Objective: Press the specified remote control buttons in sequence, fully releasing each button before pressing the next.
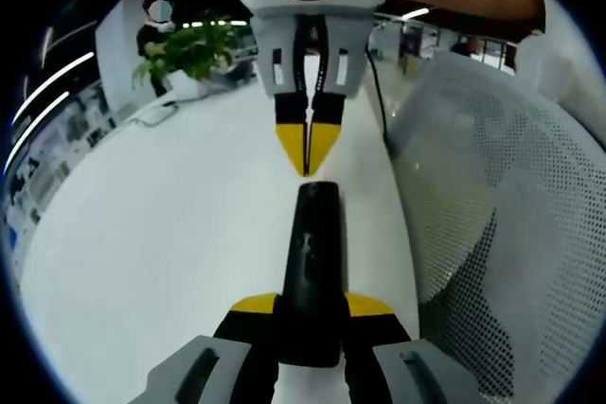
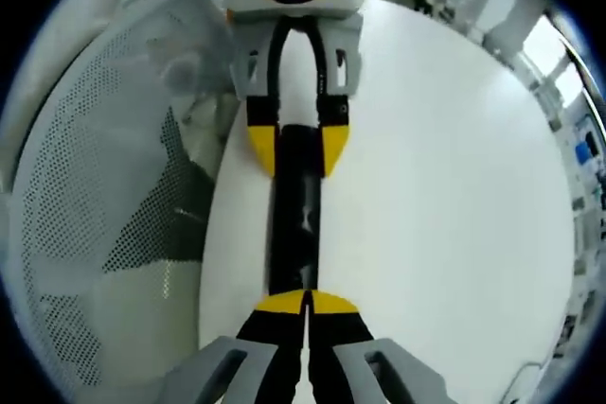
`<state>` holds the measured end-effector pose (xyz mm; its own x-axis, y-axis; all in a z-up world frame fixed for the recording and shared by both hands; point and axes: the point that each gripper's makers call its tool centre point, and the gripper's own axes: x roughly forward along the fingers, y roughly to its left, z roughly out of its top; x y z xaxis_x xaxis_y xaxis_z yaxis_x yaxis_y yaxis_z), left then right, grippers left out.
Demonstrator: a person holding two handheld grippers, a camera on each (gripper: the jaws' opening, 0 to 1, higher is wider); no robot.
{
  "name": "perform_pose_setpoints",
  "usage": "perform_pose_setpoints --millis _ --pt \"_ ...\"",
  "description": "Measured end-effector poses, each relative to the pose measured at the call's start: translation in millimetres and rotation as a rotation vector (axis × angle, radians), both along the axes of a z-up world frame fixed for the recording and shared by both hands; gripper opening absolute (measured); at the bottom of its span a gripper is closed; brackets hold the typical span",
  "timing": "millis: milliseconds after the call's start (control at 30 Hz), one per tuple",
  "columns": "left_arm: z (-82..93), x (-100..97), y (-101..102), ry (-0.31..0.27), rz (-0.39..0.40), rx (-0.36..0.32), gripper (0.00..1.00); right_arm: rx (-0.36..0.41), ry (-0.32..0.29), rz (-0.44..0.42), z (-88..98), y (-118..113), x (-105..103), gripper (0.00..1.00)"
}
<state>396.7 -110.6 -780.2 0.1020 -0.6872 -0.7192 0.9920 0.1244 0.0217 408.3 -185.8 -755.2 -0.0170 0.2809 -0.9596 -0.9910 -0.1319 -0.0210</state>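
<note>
In the left gripper view, the left gripper (image 1: 311,314) clamps the near end of a slim, glossy black remote control (image 1: 311,272) between yellow-tipped jaws, above a smooth white table (image 1: 161,234); opposite, the right gripper (image 1: 305,156) points at the remote's far end, jaws clenched together on nothing. A white perforated mesh chair back (image 1: 492,196) curves alongside. In the right gripper view, the right gripper (image 2: 306,307) is pinched closed at the remote's (image 2: 295,215) end, and the left gripper (image 2: 295,149) grips its far end.
</note>
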Motion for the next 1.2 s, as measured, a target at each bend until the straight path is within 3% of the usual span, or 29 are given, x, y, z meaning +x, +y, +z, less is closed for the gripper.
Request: perform_pose_setpoints --millis 667,1200 --pt "0.4 1.6 -0.4 0.001 0.007 -0.025 0.24 0.007 -0.026 0.036 14.8 10.0 4.3 0.00" --pt "1.1 1.2 0.1 0.000 0.011 -0.029 0.24 -0.043 0.018 0.053 -8.8 7.4 -5.9 0.00"
